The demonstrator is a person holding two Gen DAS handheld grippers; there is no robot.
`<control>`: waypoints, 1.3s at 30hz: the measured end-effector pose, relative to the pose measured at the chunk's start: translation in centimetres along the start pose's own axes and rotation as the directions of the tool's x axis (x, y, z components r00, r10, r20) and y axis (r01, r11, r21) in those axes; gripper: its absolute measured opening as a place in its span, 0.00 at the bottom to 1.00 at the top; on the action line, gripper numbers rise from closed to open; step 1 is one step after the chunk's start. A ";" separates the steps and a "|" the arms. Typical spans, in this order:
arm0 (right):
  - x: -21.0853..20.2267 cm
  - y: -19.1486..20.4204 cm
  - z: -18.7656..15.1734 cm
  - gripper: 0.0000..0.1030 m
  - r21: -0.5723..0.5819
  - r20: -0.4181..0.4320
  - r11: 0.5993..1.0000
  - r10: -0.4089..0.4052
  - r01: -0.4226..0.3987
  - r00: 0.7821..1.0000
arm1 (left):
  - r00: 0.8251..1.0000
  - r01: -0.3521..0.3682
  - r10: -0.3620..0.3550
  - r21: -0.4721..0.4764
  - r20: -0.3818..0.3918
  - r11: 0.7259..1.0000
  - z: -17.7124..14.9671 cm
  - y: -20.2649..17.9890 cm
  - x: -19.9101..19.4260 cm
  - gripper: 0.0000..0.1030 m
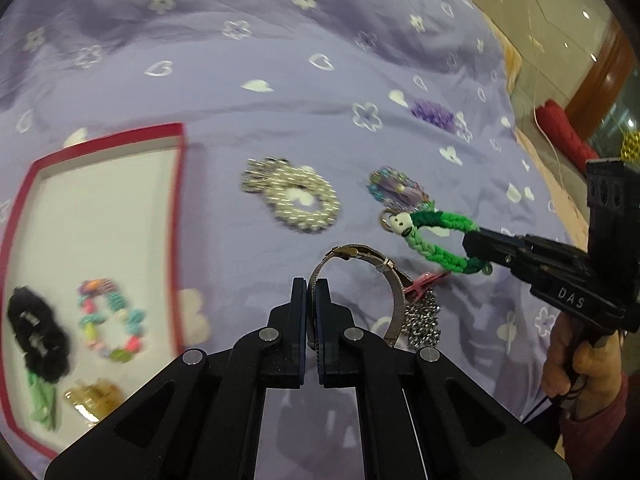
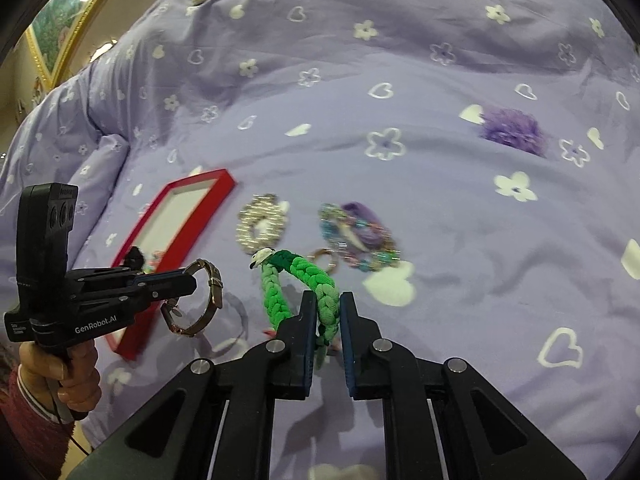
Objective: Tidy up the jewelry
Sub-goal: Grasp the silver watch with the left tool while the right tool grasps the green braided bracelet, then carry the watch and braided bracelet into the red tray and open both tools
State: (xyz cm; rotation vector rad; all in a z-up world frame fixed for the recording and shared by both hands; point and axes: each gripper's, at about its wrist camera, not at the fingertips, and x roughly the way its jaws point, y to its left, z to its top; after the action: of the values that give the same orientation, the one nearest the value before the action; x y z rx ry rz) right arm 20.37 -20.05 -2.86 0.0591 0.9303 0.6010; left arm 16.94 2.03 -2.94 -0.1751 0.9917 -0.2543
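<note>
Gleaming mesh watch; braided green loop

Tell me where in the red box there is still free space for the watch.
The red box is bare in its far half, toward the far rim. Its near end is crowded: black scrunchie, bead bracelet, gold clip.

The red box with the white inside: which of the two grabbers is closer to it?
Left. The left gripper, shut on a watch, hangs right beside the red box. The right gripper, shut on a green braided loop, is farther off, past the pearl bracelet.
</note>
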 end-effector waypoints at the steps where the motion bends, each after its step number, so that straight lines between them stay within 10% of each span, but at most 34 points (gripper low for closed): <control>1: 0.1 0.5 0.1 0.11 -0.006 0.000 1.000 0.006 -0.006 1.000 | 1.000 -0.007 0.007 -0.009 0.009 1.000 -0.1 0.5 -0.5 0.03; 39: 13.3 17.8 6.2 0.11 -0.187 -0.128 0.967 0.152 -0.175 0.980 | 0.973 -0.197 0.223 -0.304 0.052 0.932 -0.4 20.5 -5.0 0.03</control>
State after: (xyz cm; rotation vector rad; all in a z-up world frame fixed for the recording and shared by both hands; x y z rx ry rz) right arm 22.89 2.85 -3.57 -0.0777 0.9763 0.8550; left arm 16.65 23.06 -4.43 -0.3486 0.9517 0.1006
